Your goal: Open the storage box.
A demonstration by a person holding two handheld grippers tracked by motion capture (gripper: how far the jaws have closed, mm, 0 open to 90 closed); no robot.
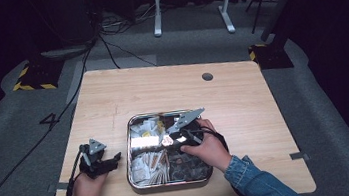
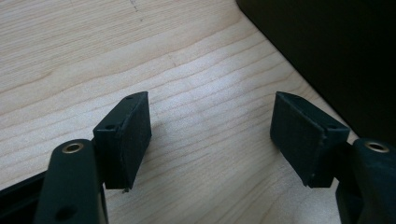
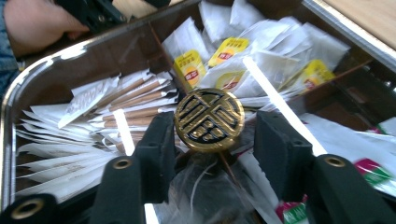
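I am working a metal compartment tray that sits on a light wooden table, just in front of the person. My right gripper hovers over the tray's middle, where its dividers cross. In the right gripper view, a round gold knob with a black ornamental pattern stands at that crossing. It lies between my right jaws, close against the left pad, with a clear gap to the right pad. The jaws are parted and grasp nothing yet.

Around the knob lie wrapped wooden stirrers, and tea bags with yellow tags in the far compartment. More packets lie at the lower right.

My judgement is that the step in hand is taking hold of the knob. To do it well, I would shift slightly so the knob sits midway between the pads. Then I would close squarely on its rim, keeping clear of the loose paper wrappers.

My left gripper rests on bare wood to the left of the tray, jaws spread wide and empty.
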